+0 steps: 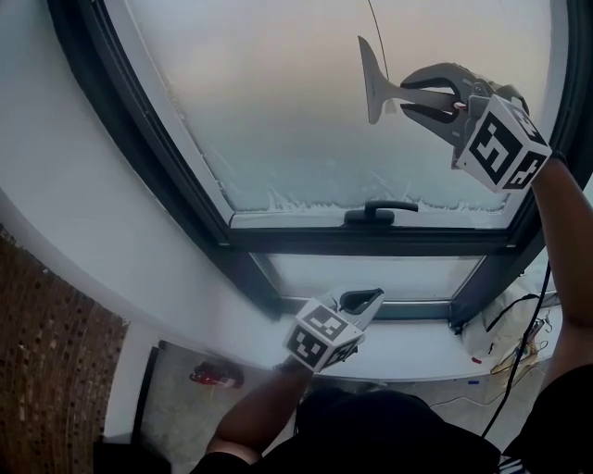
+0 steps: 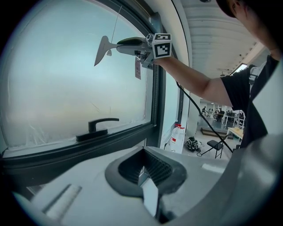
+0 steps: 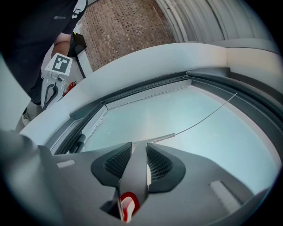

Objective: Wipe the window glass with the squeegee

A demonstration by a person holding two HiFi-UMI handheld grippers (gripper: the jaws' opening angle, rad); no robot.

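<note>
One squeegee (image 1: 374, 81) is up against the window glass (image 1: 278, 120), above the single black window handle (image 1: 375, 213) and a little to its right. Its blade faces the frosted pane, and one thin wire (image 1: 374, 26) hangs down the glass just above it. The right gripper (image 1: 410, 94) is clamped on the squeegee's grey stem, both jaws pressed to its sides, with a red mark showing at the stem's near end. The left gripper (image 1: 363, 298) hangs below the handle, near the white sill (image 1: 422, 361), its two jaws pressed together with nothing between them. A second, smaller pane (image 1: 408, 275) lies under the handle. One white bottle (image 2: 177, 137) stands on the floor to the right of the handle.
</note>
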